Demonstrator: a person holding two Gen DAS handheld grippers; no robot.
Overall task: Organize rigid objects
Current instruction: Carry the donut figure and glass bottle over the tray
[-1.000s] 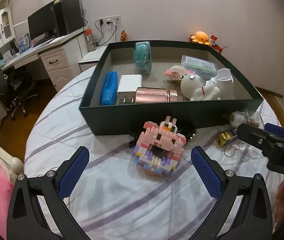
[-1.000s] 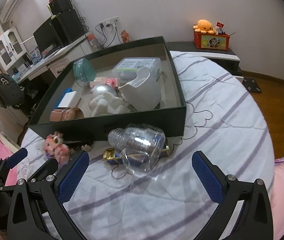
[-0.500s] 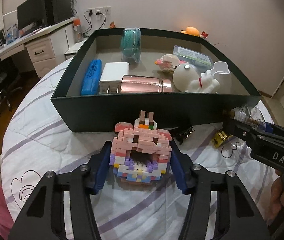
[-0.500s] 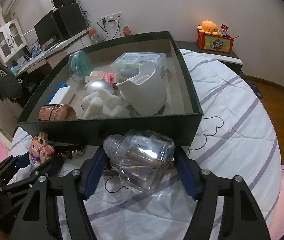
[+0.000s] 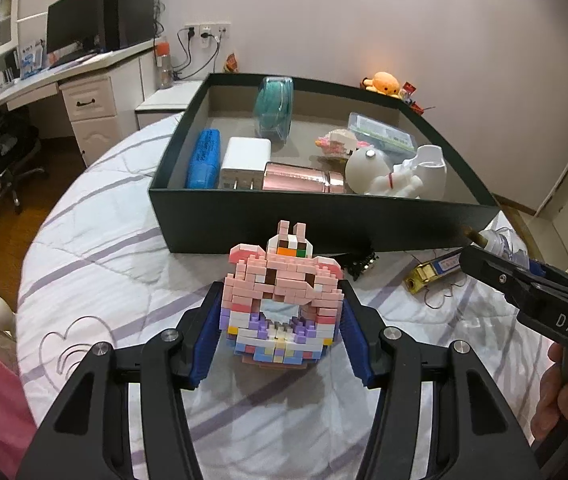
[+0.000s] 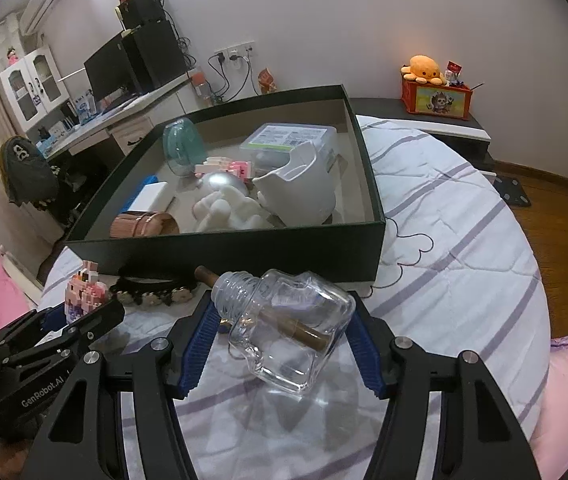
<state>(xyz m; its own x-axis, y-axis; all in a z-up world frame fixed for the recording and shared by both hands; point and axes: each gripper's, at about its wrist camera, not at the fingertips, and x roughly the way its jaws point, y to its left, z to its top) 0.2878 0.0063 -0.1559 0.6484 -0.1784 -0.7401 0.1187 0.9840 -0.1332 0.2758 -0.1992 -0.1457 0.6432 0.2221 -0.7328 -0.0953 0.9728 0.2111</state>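
In the left wrist view, the left gripper (image 5: 282, 330) is seen clamped on a pink brick-built figure (image 5: 282, 300), its blue pads pressed against both flanks of the toy. The figure is held just above a white quilt with purple stripes (image 5: 96, 264); contact with the quilt cannot be judged. Directly beyond it a dark green box (image 5: 323, 220) is set on the quilt. Inside the box a blue case (image 5: 203, 158), a white charger (image 5: 246, 162), a rose-gold cylinder (image 5: 303, 178), a teal spool (image 5: 274, 106) and a white figurine (image 5: 387, 174) are seen. A gold-coloured item (image 5: 419, 278) and a black studded piece (image 5: 357, 262) lie on the quilt near the box's front wall. The right gripper (image 5: 495, 272) enters from the right edge.

In the right wrist view, the right gripper (image 6: 284, 330) is seen closed on a clear glass bottle (image 6: 284, 328), which is tilted with its threaded neck toward the box (image 6: 244, 250) and has a brown rod showing inside. The bottle is held over the quilt (image 6: 463, 280), just in front of the box's near wall. A white pitcher (image 6: 303, 188) and a clear lidded case (image 6: 289, 140) are seen inside the box. At the left, the left gripper (image 6: 80, 312) is seen with the brick figure (image 6: 84, 292) between its fingers.
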